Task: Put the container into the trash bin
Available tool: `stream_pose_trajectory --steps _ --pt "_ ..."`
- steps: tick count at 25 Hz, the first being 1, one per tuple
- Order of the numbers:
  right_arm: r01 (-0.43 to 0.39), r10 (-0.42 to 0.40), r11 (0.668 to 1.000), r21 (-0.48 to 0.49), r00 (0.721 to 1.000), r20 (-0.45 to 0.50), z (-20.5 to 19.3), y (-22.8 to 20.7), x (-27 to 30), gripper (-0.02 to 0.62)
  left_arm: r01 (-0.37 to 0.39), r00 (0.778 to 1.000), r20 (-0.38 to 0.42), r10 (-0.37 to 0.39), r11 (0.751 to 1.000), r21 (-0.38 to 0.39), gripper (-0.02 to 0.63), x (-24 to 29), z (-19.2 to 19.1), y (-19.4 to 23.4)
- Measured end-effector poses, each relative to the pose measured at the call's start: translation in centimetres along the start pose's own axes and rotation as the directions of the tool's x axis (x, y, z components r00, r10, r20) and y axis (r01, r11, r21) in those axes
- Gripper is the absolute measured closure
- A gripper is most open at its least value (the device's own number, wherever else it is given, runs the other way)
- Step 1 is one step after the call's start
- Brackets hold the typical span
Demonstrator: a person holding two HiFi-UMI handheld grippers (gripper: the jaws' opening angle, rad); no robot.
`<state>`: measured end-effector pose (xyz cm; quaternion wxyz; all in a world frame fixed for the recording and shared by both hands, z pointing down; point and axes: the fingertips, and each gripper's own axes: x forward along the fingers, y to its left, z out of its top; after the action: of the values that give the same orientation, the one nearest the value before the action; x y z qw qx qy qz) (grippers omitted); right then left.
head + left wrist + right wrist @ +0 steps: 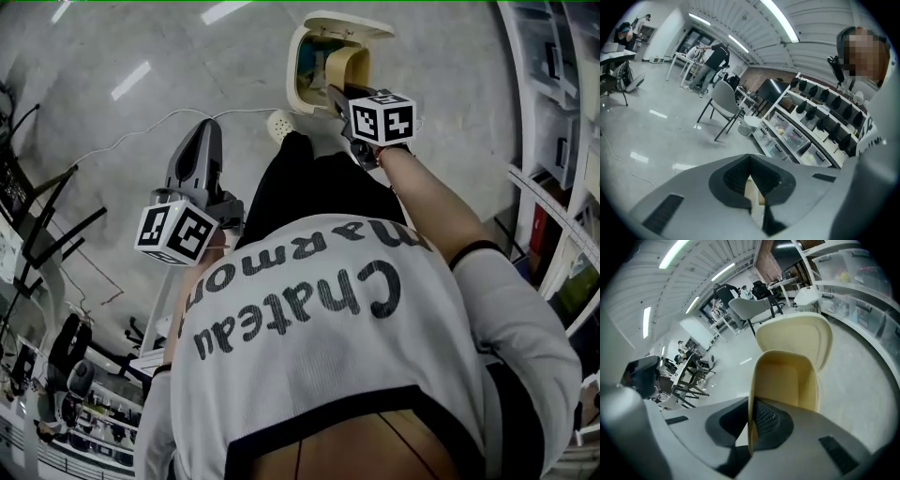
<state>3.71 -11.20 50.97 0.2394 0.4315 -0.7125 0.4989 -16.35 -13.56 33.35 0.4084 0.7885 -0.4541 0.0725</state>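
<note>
Cream container (pixel 787 380) pinched by its wall in the right gripper (pixel 751 416), right at the open bin (pixel 300 70), twelve o'clock; left gripper (pixel 750 164) closed, empty, at nine.

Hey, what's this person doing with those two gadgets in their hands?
A person is throwing something away with hand-held tongs. The right tongs are clamped on the wall of a beige container and hold it over an open trash bin that stands on the floor with its lid up. The container has not been let go yet. The left tongs are closed and off to the side, taking no part.
</note>
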Motion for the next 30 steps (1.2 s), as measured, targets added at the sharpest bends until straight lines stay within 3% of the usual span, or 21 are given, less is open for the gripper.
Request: stream_pose_trajectory --steps 9,17,22,30 --pt "0.103 -0.097 0.993 0.053 0.99 -0.103 -4.2 -3.1 5.4 0.563 0.025 0.995 -0.102 -0.022 0.999 0.027 0.584 2.6 -0.7 2.8" --pt "0.049 -0.049 0.999 -0.004 0.983 -0.176 -6.7 -3.8 9.0 0.563 0.046 0.988 -0.15 -0.047 0.999 -0.013 0.583 4.4 -5.5 2.6" --pt "0.066 -0.064 0.998 0.004 0.975 -0.213 -7.5 -5.7 10.8 0.563 0.013 0.987 -0.16 -0.021 0.999 -0.05 0.583 4.8 -8.0 3.6" --pt "0.027 -0.041 0.998 -0.052 0.957 -0.286 -7.6 -8.5 13.5 0.563 -0.041 0.985 -0.169 0.018 0.99 -0.136 0.583 5.4 -12.2 3.9"
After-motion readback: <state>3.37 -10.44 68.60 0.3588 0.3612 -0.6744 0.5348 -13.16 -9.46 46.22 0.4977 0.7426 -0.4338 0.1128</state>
